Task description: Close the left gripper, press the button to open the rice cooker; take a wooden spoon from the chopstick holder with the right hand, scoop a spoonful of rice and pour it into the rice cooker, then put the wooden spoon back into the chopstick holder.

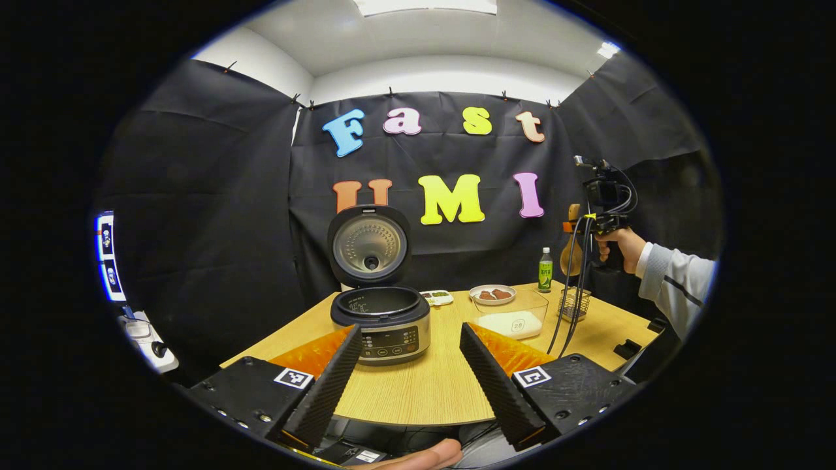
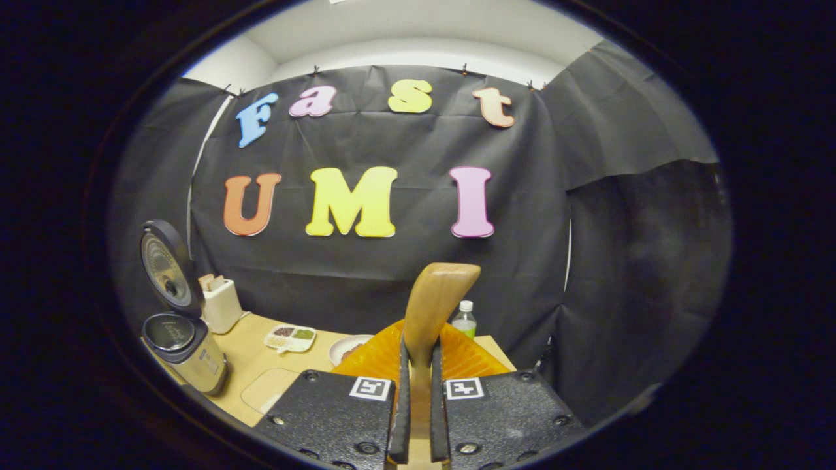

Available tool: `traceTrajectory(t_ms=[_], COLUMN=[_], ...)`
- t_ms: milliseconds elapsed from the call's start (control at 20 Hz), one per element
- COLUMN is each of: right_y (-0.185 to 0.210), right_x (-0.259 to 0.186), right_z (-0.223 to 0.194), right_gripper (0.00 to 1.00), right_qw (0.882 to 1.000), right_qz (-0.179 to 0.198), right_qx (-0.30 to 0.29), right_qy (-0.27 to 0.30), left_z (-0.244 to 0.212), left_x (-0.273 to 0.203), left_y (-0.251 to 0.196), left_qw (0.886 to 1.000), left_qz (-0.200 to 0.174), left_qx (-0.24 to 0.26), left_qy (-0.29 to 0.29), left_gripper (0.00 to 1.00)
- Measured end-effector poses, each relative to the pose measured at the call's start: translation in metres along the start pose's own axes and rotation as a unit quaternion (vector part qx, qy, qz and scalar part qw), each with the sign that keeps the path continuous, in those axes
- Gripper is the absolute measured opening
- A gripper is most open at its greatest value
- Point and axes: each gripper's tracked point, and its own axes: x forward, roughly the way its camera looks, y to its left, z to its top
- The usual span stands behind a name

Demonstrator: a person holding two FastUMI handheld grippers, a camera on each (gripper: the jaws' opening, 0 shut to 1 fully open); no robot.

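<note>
The rice cooker stands open on the table, lid upright. The wooden spoon is held upright, above the wire chopstick holder.

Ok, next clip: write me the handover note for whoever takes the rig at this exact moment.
Left gripper: open, holding nothing, low at the near table edge facing the rice cooker.
Right gripper: shut on the wooden spoon, raised above the wire chopstick holder.
Rice cooker lid stands open. Clear container of rice sits right of the cooker on the table.
Done: lid opened, spoon taken.
Left: scoop rice, pour it into the cooker, return the spoon to the holder.
</note>
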Motion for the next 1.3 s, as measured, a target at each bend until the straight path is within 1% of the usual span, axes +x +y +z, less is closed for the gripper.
traceTrajectory(t_ms=[150, 350, 450, 550, 700, 800, 850, 900, 1000, 1050, 1100, 1150, 1200, 1250, 1300], right_y=[-0.020, -0.039, -0.048, -0.049, -0.044, -0.051, -0.052, -0.051, -0.056, -0.055, -0.054, -0.054, -0.059, -0.066, -0.068], right_x=[0.009, 0.023, 0.028, 0.032, 0.037, 0.041, 0.042, 0.042, 0.038, 0.037, 0.035, 0.034, 0.032, 0.030, 0.026], right_z=[-0.018, -0.060, -0.070, -0.081, -0.105, -0.111, -0.112, -0.111, -0.106, -0.104, -0.102, -0.100, -0.098, -0.093, -0.086], right_gripper=[0.17, 0.18, 0.18, 0.19, 0.20, 0.23, 0.39, 0.45, 0.50, 0.58, 0.62, 0.73, 0.78, 0.89, 0.94], right_qw=[1.000, 0.999, 0.999, 0.999, 0.998, 0.997, 0.997, 0.997, 0.998, 0.998, 0.998, 0.998, 0.998, 0.997, 0.997], right_qz=[-0.015, -0.027, -0.032, -0.023, 0.000, -0.008, -0.008, -0.011, -0.022, -0.024, -0.022, -0.023, -0.034, -0.052, -0.062], right_qx=[0.013, 0.016, 0.018, 0.023, 0.038, 0.042, 0.046, 0.045, 0.030, 0.023, 0.017, 0.012, 0.006, -0.004, -0.011], right_qy=[-0.002, 0.026, 0.026, 0.027, 0.053, 0.062, 0.064, 0.062, 0.057, 0.058, 0.058, 0.060, 0.060, 0.056, 0.048], left_z=[-0.003, -0.011, -0.014, -0.014, -0.019, -0.020, -0.021, -0.022, -0.022, -0.021, -0.020, -0.020, -0.021, -0.021, -0.021], left_x=[0.001, 0.006, 0.008, 0.009, 0.011, 0.012, 0.013, 0.013, 0.013, 0.012, 0.012, 0.012, 0.013, 0.015, 0.015], left_y=[-0.004, -0.005, -0.004, -0.006, -0.012, -0.011, -0.010, -0.010, -0.010, -0.011, -0.012, -0.012, -0.011, -0.008, -0.005], left_qw=[1.000, 1.000, 1.000, 1.000, 1.000, 1.000, 1.000, 1.000, 1.000, 1.000, 1.000, 1.000, 1.000, 0.999, 0.999], left_qz=[-0.002, -0.002, 0.000, 0.000, -0.009, -0.006, -0.005, -0.004, -0.005, -0.005, -0.005, -0.005, -0.003, 0.005, 0.010], left_qx=[0.000, 0.007, 0.009, 0.004, 0.003, 0.008, 0.009, 0.008, 0.006, 0.006, 0.005, 0.005, 0.005, 0.003, -0.001], left_qy=[0.000, 0.011, 0.016, 0.017, 0.021, 0.025, 0.026, 0.028, 0.029, 0.028, 0.028, 0.028, 0.030, 0.032, 0.034], left_gripper=[0.96, 0.96, 0.96, 0.96, 0.96, 0.96, 0.96, 0.96, 0.96, 0.96, 0.96, 0.96, 0.96, 0.96, 0.96])
